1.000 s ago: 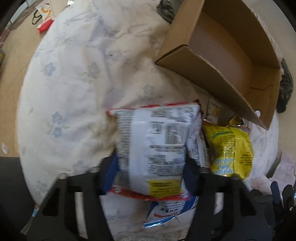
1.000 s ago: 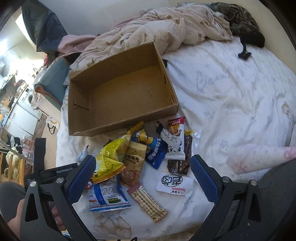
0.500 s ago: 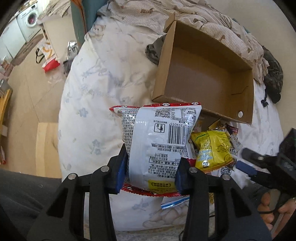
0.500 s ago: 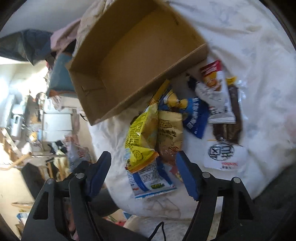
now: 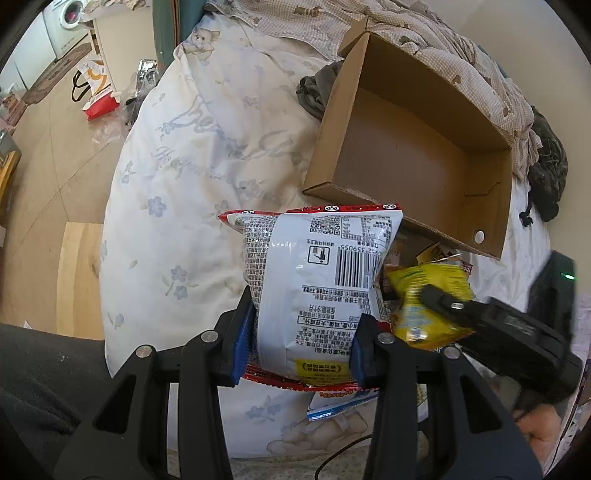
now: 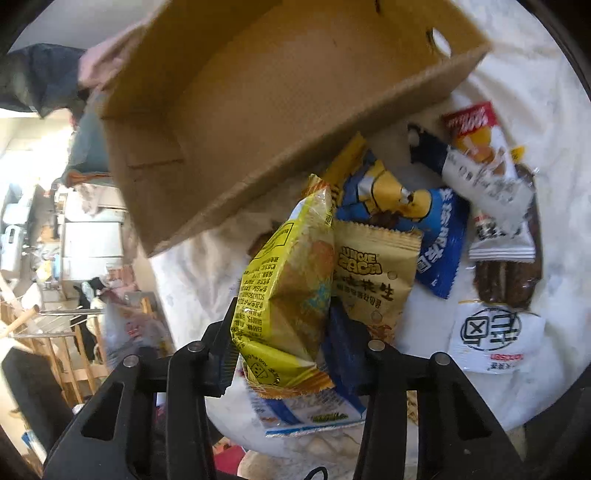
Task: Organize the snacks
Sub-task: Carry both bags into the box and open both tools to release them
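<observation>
The white snack bag, red-edged with a barcode on its back, stands upright between the blue pads of the left gripper, which is clamped on its lower half and holds it above the flowered bedsheet, just in front of the near wall of the cardboard box. The box lies open and bare inside on the bed. Just in front of that same near wall, to the right of the white bag, the yellow snack bag sits between the jaws of the right gripper; those jaws are closing, and the pads already press its creased sides. The rest of the snacks lie in a loose heap on the sheet before the box's near wall: a tan peanut packet touching the yellow bag, a blue packet behind it, a white and red packet nearest the box corner, a dark brown packet, a white sachet and a blue and white packet under the yellow bag. Behind the box lies a checked quilt.
</observation>
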The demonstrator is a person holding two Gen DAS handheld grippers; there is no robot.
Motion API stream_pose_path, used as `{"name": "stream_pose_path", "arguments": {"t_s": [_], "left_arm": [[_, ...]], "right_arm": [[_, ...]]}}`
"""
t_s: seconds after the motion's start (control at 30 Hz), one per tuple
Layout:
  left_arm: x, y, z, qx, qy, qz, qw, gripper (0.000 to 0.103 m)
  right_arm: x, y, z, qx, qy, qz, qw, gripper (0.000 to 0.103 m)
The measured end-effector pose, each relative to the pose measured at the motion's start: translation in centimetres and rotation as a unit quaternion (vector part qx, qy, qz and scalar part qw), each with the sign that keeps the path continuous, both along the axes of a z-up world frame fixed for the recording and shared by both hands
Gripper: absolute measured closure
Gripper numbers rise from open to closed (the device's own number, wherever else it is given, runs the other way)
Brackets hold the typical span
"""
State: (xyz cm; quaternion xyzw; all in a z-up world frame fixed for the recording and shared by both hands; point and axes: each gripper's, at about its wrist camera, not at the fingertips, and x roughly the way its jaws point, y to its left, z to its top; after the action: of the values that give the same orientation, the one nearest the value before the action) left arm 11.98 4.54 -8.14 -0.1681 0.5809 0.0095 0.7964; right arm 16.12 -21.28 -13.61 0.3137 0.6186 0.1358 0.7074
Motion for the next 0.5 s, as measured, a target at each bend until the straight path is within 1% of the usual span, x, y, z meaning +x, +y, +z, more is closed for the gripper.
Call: {"name": "stream_pose_path", "arguments": {"t_s": [0.13,0.23,0.3,0.4,0.5], "left_arm": [[-0.6,-0.7,0.1,-0.006,0.0,-0.009,0.9999,0.065],[-1.2,-1.6,0.3,0.009,-0.009,-0.027,0.9996,0.065],[-1.5,-2.2,0.0,0.02,-0.008,-0.045,0.9988,0.065],[-1.6,-3.1,-0.8,0.031,0.003,-0.063,0.9975,0.065],[-1.2,-3.6,-0.5,0.033,-0.006,-0.064,0.9974,0.065]], "right_arm": [[-1.7,-1.3,2.4,0.022,-0.038,0.01,0.999,0.057],[-3.2,-2.5,4.5,0.037,-0.07,0.029,0.996,0.057],[-3.9,-3.2,5.7,0.043,-0.094,0.042,0.994,0.057],[-3.9,-4.6,6.3,0.05,-0.109,0.04,0.992,0.057],[-3.2,-6.0,6.2,0.065,-0.116,0.021,0.991,0.057]]}}
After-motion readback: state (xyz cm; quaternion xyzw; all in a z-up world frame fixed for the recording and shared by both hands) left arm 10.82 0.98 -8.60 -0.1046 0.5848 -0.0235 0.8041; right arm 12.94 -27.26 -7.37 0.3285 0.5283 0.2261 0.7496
